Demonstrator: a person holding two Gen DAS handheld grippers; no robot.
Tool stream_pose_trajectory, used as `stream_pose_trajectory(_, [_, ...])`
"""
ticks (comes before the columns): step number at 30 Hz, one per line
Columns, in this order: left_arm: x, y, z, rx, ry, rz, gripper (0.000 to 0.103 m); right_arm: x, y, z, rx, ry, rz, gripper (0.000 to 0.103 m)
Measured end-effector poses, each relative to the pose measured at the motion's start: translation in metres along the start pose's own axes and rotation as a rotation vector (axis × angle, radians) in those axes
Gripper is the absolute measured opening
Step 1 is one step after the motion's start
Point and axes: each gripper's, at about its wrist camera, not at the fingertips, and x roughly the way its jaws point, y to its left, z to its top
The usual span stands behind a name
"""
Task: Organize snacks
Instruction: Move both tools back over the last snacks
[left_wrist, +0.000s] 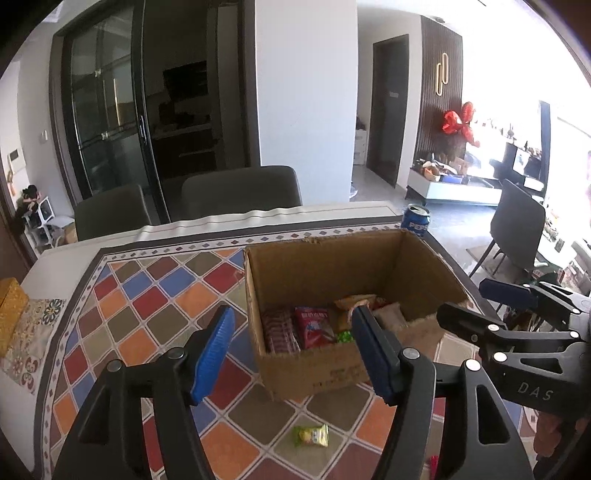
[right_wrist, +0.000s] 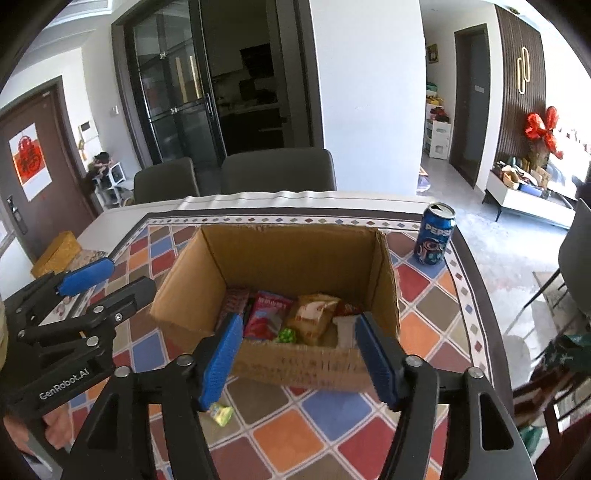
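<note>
An open cardboard box (left_wrist: 325, 373) stands on the patterned tablecloth and shows in the right wrist view too (right_wrist: 295, 365). Inside lie several snack packets: a red one (left_wrist: 314, 326) (right_wrist: 267, 319), a tan one (right_wrist: 314, 317) and a small green one (right_wrist: 287, 336). A yellow-green candy packet (left_wrist: 311, 435) lies on the cloth in front of the box, also seen in the right wrist view (right_wrist: 221, 414). My left gripper (left_wrist: 295, 350) is open and empty, before the box. My right gripper (right_wrist: 299, 354) is open and empty, over the box's near wall.
A blue Pepsi can (right_wrist: 435, 235) stands at the table's far right, behind the box (left_wrist: 415, 219). A yellow box (right_wrist: 57, 254) lies at the table's left edge. Two grey chairs (right_wrist: 277, 171) stand behind the table, another chair (left_wrist: 517, 229) to the right.
</note>
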Motion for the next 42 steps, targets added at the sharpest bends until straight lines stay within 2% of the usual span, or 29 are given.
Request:
stream_pose_trajectory(4, [-0.013, -0.004, -0.012, 0.014, -0.008, -0.006, 0.068, -0.016, 0.003, -0.013, 0.017, -0.003, -0.021, 0.068])
stream_pose_trajectory(7, [-0.026, -0.008, -0.027, 0.044, -0.020, -0.009, 0.071, -0.030, 0.004, -0.027, 0.040, -0.007, -0.058, 0.076])
stream_pose_trajectory(10, [-0.037, -0.013, -0.041, 0.062, -0.035, -0.009, 0.073, -0.041, 0.004, -0.041, 0.052, -0.012, -0.090, 0.077])
stream_pose_trajectory(15, [-0.053, -0.016, -0.059, 0.063, -0.056, -0.003, 0.077, -0.055, 0.005, -0.068, 0.077, 0.006, -0.104, 0.078])
stream_pose_trajectory(17, [-0.060, -0.015, -0.068, 0.054, -0.065, 0.002, 0.079, -0.060, 0.005, -0.081, 0.094, 0.005, -0.109, 0.083])
stream_pose_trajectory(23, [-0.075, -0.019, -0.096, 0.022, -0.075, 0.018, 0.081, -0.069, 0.007, -0.118, 0.143, 0.026, -0.118, 0.083])
stream_pose_trajectory(31, [-0.066, -0.035, -0.136, 0.024, 0.009, 0.011, 0.081, -0.070, -0.002, -0.159, 0.174, 0.089, -0.137, 0.083])
stream_pose_trajectory(37, [-0.049, -0.041, -0.160, 0.032, 0.077, 0.030, 0.081, -0.047, -0.015, -0.190, 0.178, 0.212, -0.166, 0.083])
stream_pose_trajectory(42, [-0.037, -0.044, -0.173, 0.039, 0.117, 0.031, 0.081, -0.030, -0.020, -0.204, 0.186, 0.270, -0.160, 0.083])
